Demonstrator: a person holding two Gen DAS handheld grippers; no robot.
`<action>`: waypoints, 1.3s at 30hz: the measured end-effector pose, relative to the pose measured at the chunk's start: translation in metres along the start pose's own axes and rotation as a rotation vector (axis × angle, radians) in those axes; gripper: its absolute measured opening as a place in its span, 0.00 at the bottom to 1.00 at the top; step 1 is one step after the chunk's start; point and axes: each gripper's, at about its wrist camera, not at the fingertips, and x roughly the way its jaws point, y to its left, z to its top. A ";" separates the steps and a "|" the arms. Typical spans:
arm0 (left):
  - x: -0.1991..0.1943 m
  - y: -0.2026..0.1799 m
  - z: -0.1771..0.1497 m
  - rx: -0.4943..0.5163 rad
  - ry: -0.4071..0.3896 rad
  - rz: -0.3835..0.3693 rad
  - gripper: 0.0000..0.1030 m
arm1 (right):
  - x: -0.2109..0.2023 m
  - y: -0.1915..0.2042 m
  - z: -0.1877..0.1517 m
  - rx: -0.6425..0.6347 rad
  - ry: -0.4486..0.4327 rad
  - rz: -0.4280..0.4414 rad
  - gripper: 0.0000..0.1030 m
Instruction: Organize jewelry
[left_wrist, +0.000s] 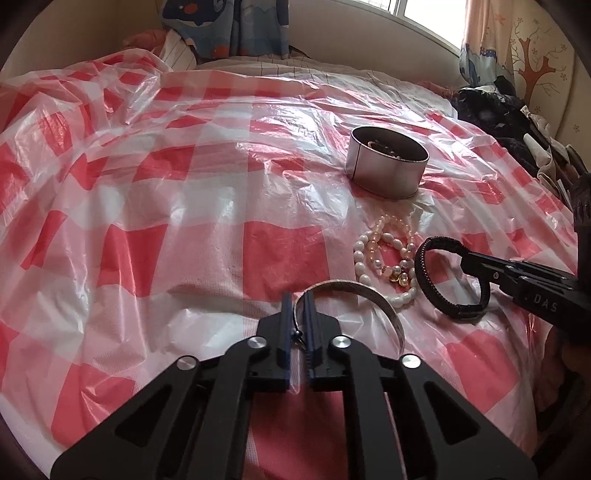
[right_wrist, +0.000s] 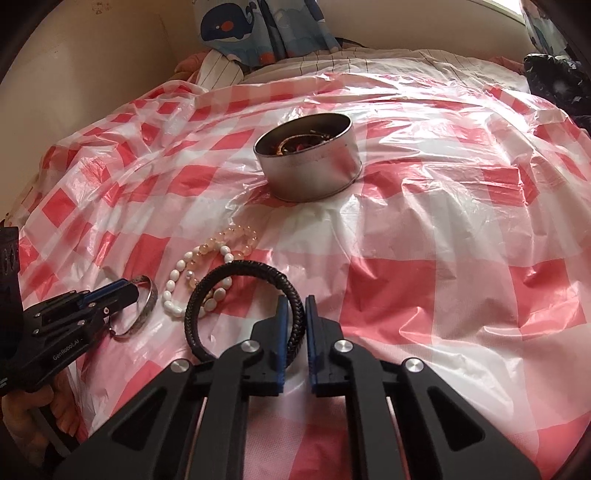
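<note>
Both grippers are clenched on jewelry above the checked sheet (left_wrist: 147, 206), which covers the bed so that small pieces stay easy to see. Beyond them stands the tin (right_wrist: 314, 173), already with some pieces inside; I judge it is where the rest must go. Left gripper (left_wrist: 296, 306) pinches the bangle (left_wrist: 369, 295) by its thin edge. Right gripper (right_wrist: 294, 314) clamps the black cord (right_wrist: 236, 269), lifting it off the beads (right_wrist: 207, 266), which lie loose between.
</note>
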 end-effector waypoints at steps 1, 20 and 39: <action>-0.003 0.000 0.002 0.002 -0.020 0.014 0.04 | -0.003 0.000 0.001 -0.001 -0.019 0.011 0.10; 0.009 0.012 0.003 -0.039 0.004 0.009 0.22 | 0.007 0.023 0.000 -0.098 -0.014 -0.002 0.69; 0.006 0.001 -0.001 0.004 -0.009 0.014 0.43 | 0.004 0.009 0.004 -0.005 -0.043 0.009 0.67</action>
